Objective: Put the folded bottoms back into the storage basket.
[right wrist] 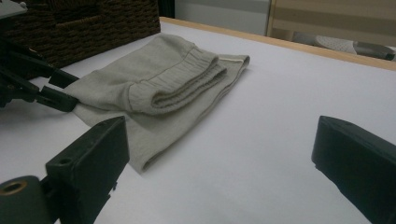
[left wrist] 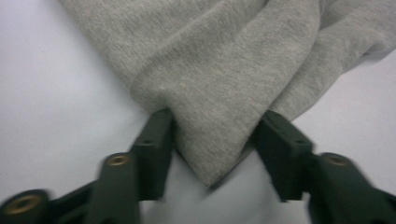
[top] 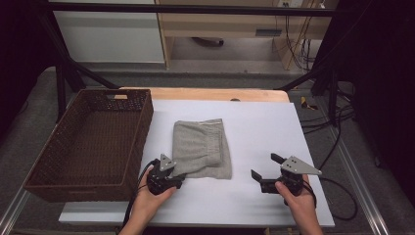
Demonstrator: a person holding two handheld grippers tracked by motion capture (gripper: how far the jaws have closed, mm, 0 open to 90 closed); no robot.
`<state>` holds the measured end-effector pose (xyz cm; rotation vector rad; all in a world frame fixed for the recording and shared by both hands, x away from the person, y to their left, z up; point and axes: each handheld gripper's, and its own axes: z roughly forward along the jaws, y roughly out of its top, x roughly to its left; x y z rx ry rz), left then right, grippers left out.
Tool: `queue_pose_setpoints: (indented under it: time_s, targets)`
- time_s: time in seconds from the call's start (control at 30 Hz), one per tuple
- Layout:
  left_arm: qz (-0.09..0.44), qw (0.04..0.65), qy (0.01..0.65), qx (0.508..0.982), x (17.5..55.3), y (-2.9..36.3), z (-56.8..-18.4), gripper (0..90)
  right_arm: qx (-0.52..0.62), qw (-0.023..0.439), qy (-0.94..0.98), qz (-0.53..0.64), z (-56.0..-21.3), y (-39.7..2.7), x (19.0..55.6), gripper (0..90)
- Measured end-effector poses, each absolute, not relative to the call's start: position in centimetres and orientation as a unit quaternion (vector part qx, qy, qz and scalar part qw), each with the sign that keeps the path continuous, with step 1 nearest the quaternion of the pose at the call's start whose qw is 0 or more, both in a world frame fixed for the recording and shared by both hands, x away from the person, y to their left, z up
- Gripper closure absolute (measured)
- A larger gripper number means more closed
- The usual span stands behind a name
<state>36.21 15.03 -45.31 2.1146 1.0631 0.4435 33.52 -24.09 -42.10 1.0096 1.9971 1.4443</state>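
While it lies folded near the middle of the white table top [top: 264,132], the grey garment [top: 201,148] shows its ribbed waistband at its far end, toward twelve o'clock, and its near left corner points toward seven o'clock. That corner sits between the jaws of the left gripper [left wrist: 212,135], whose pads touch the cloth on both sides, pinching the corner; the cloth bunches slightly between them. From the garment's five o'clock, well apart from it, the right gripper [top: 268,167] rests just above the table with its jaws spread wide and nothing between them, pointing toward nine o'clock. At the garment's nine o'clock stands a dark woven basket [top: 54,152], just beside the cloth's left edge. Each gripper is held by a hand reaching in from six o'clock.
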Motion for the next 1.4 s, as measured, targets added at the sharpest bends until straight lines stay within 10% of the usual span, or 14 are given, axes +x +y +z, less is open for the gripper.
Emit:
queue_pose_setpoints:
  time_s: [0.3, 1.03, 1.4]
  targets:
    - [0.179, 0.368, 0.408, 0.816, 36.2, 15.5, -45.4, 81.7, 0.365, 0.231, 0.737, 0.520, -42.3, -23.7, 33.6, 4.7]
    - [0.192, 0.361, 0.415, 0.813, 35.2, 16.5, -44.9, 85.0, 0.356, 0.201, 0.771, 0.488, -43.1, -22.3, 33.5, 6.2]
    - [0.208, 0.357, 0.422, 0.807, 34.6, 15.7, -44.2, 35.9, 0.348, 0.173, 0.788, 0.479, -43.6, -19.9, 33.6, 10.4]
